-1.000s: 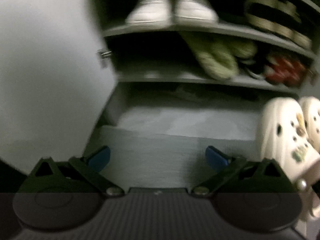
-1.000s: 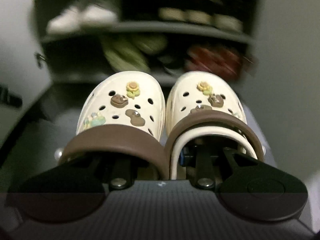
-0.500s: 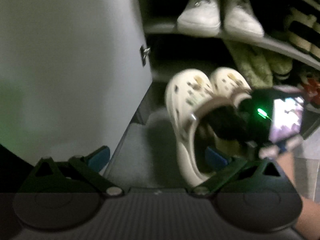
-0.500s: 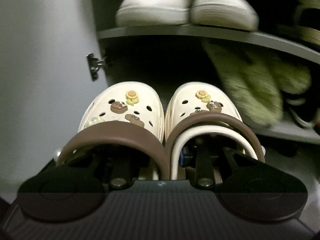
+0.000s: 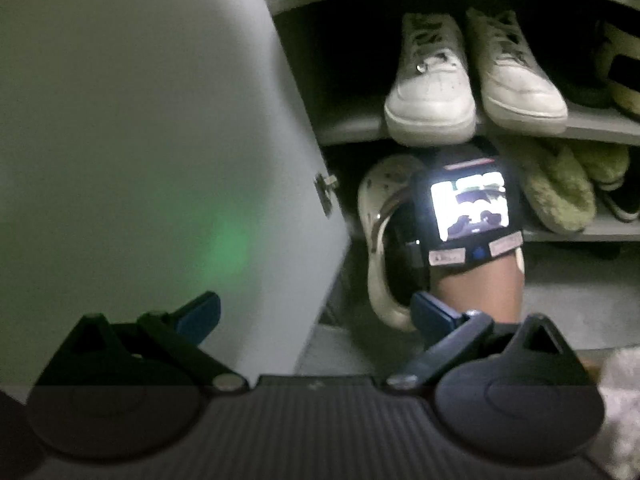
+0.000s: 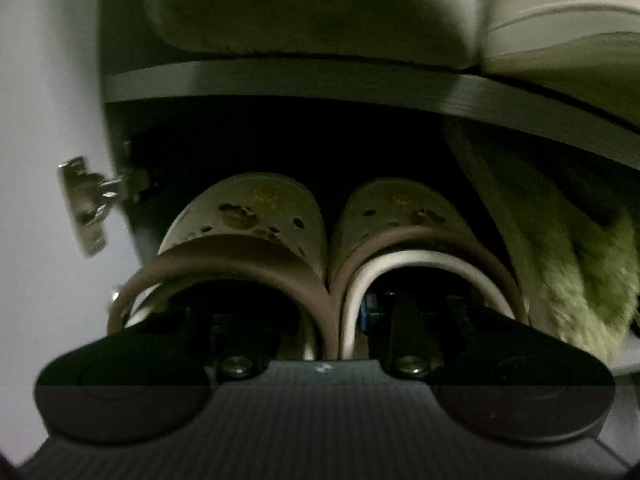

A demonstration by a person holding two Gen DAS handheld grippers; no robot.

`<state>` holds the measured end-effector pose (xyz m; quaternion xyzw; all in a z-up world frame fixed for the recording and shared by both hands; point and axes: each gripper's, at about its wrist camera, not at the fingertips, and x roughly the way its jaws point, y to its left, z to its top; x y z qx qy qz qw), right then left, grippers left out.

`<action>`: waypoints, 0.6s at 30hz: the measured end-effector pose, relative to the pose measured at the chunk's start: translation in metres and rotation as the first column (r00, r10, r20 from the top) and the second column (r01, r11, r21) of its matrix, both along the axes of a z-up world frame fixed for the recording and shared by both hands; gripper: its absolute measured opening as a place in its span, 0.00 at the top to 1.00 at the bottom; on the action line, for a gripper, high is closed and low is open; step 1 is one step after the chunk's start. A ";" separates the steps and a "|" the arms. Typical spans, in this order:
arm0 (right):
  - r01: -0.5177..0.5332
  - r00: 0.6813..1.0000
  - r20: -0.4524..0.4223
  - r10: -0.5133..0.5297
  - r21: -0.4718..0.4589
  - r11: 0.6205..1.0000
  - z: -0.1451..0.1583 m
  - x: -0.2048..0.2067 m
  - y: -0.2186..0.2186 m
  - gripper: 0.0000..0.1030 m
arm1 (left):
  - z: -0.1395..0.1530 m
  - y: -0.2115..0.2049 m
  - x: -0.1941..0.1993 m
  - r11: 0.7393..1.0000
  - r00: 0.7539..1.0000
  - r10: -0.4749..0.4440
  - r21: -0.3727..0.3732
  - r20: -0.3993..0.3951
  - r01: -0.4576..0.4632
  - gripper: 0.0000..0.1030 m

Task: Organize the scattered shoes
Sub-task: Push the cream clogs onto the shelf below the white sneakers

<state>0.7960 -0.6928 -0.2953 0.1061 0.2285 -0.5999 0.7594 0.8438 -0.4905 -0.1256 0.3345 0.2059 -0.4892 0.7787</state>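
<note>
Our right tool (image 6: 326, 320) pinches the pair of cream clogs (image 6: 256, 216) by their inner walls, one finger inside each shoe, with the brown heel straps (image 6: 240, 256) arching over the fingers. The clogs sit side by side, toes pointing into the dark lower compartment of the shoe cabinet, just under a grey shelf (image 6: 320, 80) and right beside a fuzzy green slipper (image 6: 576, 264). A metal hinge (image 6: 86, 204) shows on the open door to the left. Our left tool (image 5: 316, 314) hangs spread and empty, its blue fingertips (image 5: 200, 312) apart, in front of the white door (image 5: 140, 140). From there we see white sneakers (image 5: 436, 92) on the shelf above the clogs (image 5: 374, 216).
</note>
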 end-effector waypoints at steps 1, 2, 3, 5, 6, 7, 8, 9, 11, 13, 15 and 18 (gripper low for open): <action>0.002 1.000 0.002 -0.002 -0.003 1.000 -0.001 0.004 -0.007 0.70 | 0.001 -0.003 0.000 1.000 1.000 -0.005 -0.007 0.006 0.005 0.00; 0.005 1.000 0.012 -0.005 0.000 1.000 -0.001 0.005 -0.011 0.70 | 0.001 -0.006 -0.001 1.000 1.000 -0.010 -0.015 0.013 0.010 0.00; 0.008 1.000 0.024 -0.008 0.000 1.000 0.000 0.007 -0.020 0.70 | -0.001 -0.009 0.000 1.000 1.000 0.006 -0.011 0.023 -0.005 0.00; 0.002 1.000 0.000 -0.002 -0.021 1.000 -0.002 0.016 -0.031 0.70 | -0.004 -0.015 0.003 1.000 1.000 0.026 0.006 0.005 -0.026 0.00; -0.002 1.000 -0.012 0.001 -0.031 1.000 -0.003 0.020 -0.037 0.70 | -0.005 -0.018 0.006 0.999 0.999 0.034 0.022 -0.018 -0.033 0.00; -0.003 1.000 -0.015 0.002 -0.033 0.999 -0.003 0.022 -0.039 0.70 | -0.006 -0.019 0.006 0.999 0.999 0.037 0.023 -0.020 -0.036 0.00; -0.004 1.000 -0.017 0.003 -0.035 0.999 -0.003 0.023 -0.042 0.69 | -0.006 -0.019 0.007 0.999 0.999 0.039 0.023 -0.020 -0.039 0.00; -0.004 1.000 -0.019 0.004 -0.036 0.999 -0.004 0.024 -0.044 0.69 | -0.006 -0.020 0.007 0.999 0.999 0.042 0.023 -0.021 -0.042 0.00; -0.011 1.000 -0.022 0.010 -0.035 0.999 -0.004 0.026 -0.047 0.67 | -0.007 -0.021 0.006 0.998 0.998 0.053 0.028 -0.032 -0.052 0.00; -0.022 0.999 -0.024 0.021 -0.029 0.999 -0.003 0.027 -0.046 0.65 | -0.009 -0.019 0.001 0.998 0.998 0.050 0.035 -0.035 -0.049 0.00; -0.033 0.999 -0.020 0.032 -0.030 0.999 -0.001 0.027 -0.043 0.48 | -0.010 -0.017 -0.002 0.998 0.998 0.041 0.042 -0.039 -0.039 0.00; -0.050 0.999 -0.004 0.050 -0.042 0.998 0.004 0.024 -0.033 0.15 | -0.008 -0.017 -0.005 0.999 0.998 0.036 0.038 -0.044 -0.035 0.00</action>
